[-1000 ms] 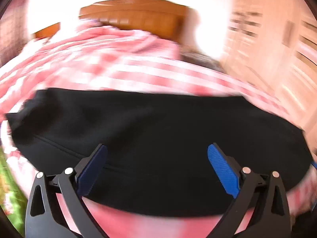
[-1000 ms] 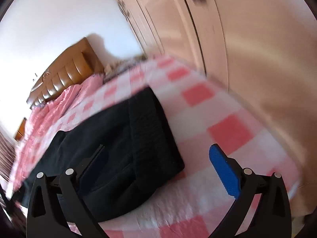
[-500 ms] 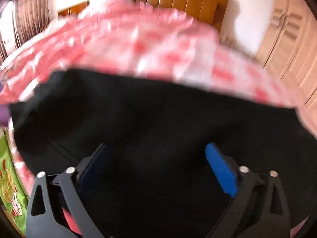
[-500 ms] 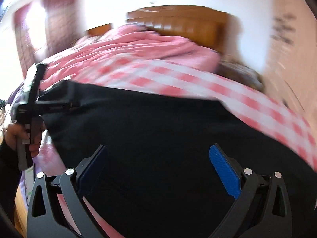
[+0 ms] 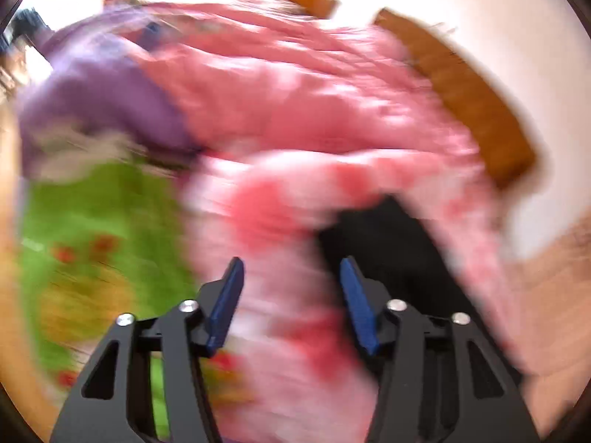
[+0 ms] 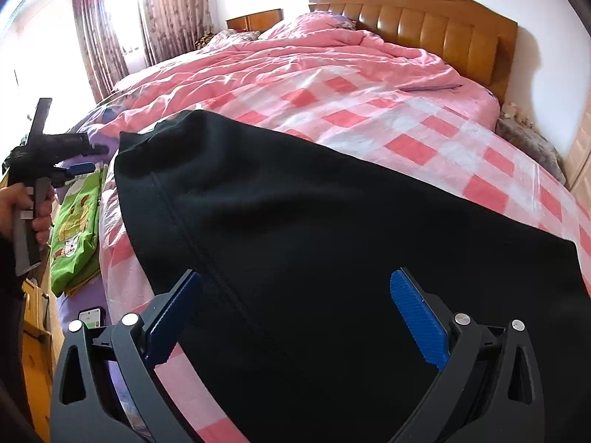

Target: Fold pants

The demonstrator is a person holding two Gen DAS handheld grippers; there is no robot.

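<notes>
Two grippers were in play over the bed. The right gripper (image 6: 295, 317) hovered with its blue-padded jaws spread wide and nothing between them, poised above the black pants (image 6: 332, 240), which lay flat across the pink-and-white checked sheet (image 6: 406, 125) at the near end of the bed, a seam running down the left part of the cloth. Beyond the pants a rumpled pink duvet (image 6: 295, 59) reached back to the padded wooden headboard (image 6: 436, 26). At the left edge of the right wrist view the left gripper (image 6: 79, 168) was held in the person's hand (image 6: 22, 210), beside the left end of the pants and above a green printed cloth (image 6: 74, 236); a phone (image 6: 92, 318) lay near the bed's corner. The left wrist view was heavily motion-blurred: its gripper (image 5: 291, 295) showed jaws partly open with no grip on anything, the checked sheet (image 5: 280, 295) under them and a patch of the pants (image 5: 388, 243) just to the right.
</notes>
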